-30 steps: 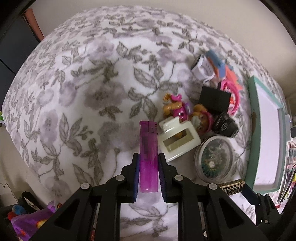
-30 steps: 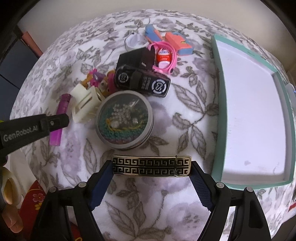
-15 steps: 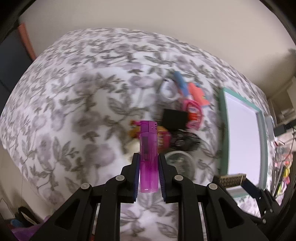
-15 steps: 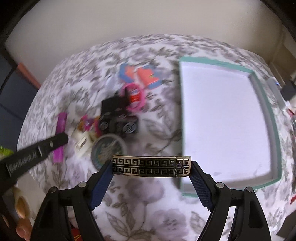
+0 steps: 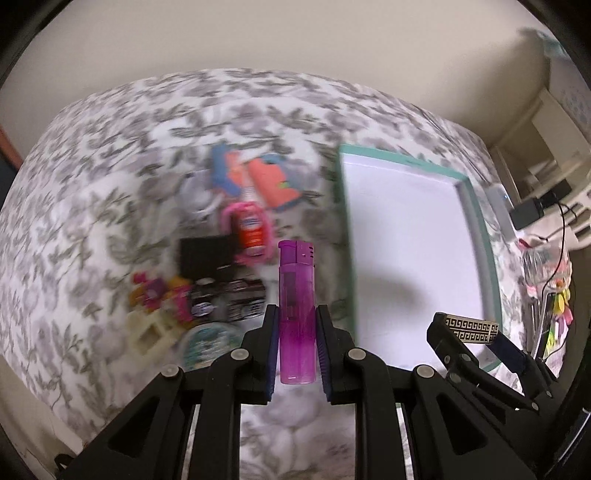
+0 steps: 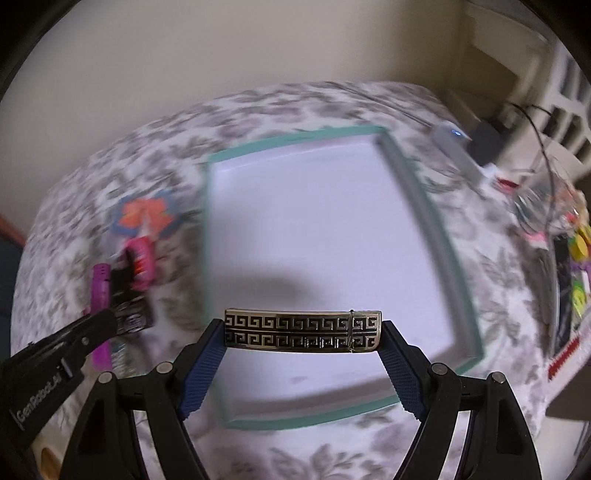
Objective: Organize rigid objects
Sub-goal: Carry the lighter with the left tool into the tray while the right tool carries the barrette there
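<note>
The left gripper [image 5: 296,343] is pinching a translucent purple plastic lighter [image 5: 296,314] upright, just left of the white teal-rimmed tray [image 5: 476,221] on the floral bed. The right gripper [image 6: 303,354] is clamping a gold-and-black patterned bar [image 6: 303,331] endwise over that tray. Lower both level before releasing, well apart.

A plain cream wall [image 5: 258,33] stood behind the bed, which was covered by a white cover with grey leaves and flowers [image 5: 110,155]. At the right side there was white furniture with shelves [image 5: 546,177], blurred, and a black cable [image 5: 563,236] hung in front of it. The light was soft and even, and both views were blurred.
</note>
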The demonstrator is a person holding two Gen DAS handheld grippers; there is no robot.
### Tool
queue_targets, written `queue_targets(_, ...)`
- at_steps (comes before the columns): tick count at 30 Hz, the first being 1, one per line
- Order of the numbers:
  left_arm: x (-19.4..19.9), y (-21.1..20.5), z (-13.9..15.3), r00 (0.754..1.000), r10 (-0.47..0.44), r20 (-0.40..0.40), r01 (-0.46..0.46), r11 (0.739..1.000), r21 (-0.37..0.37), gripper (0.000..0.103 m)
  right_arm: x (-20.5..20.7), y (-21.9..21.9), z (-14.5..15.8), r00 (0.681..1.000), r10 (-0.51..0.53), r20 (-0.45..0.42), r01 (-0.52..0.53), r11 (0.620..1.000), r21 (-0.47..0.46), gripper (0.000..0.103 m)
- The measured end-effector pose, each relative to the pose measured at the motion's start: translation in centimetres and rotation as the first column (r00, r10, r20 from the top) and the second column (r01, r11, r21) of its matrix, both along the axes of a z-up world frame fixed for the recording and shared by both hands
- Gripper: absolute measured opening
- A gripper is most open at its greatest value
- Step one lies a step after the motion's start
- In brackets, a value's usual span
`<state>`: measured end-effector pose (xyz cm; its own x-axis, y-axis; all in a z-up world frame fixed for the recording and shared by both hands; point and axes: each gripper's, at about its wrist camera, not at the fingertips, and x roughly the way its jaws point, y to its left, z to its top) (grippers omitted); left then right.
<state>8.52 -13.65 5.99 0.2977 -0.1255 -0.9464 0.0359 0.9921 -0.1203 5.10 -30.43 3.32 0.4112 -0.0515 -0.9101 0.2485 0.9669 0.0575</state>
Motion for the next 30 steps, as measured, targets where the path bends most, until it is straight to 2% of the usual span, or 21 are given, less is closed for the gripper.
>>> queue_targets(9,1.8,-6.6,-2.2,0.993,-0.119,-0.018,0.119,0.993,0.015,0.020,0.8,-6.6,-1.8,0.988,-0.149,-0.047,0.150,0.988,0.033,0.084)
queue_targets(14,2.4,-9.1,-3.3,0.985,-0.169,-0.021,0.169,0.985,0.011,0.020,1.1,-9.1,-3.0,0.977,-0.200,-0.077,0.202,0.979,0.020,0.084)
queue_targets(22,2.6,-11.2,-4.4,0.976,-0.216,-0.017,0.216,0.976,0.016,0.020,1.4,-9.6,-3.4,0.980,-0.187,-0.073,0.189,0.982,0.017,0.084)
queue_targets(30,2.7,-10.9,-5.3,0.978,-0.205,-0.042,0.206,0.978,0.014,0.020,1.8,-9.1,-4.4,0.979,-0.175,-0.104,0.178,0.984,0.025,0.084)
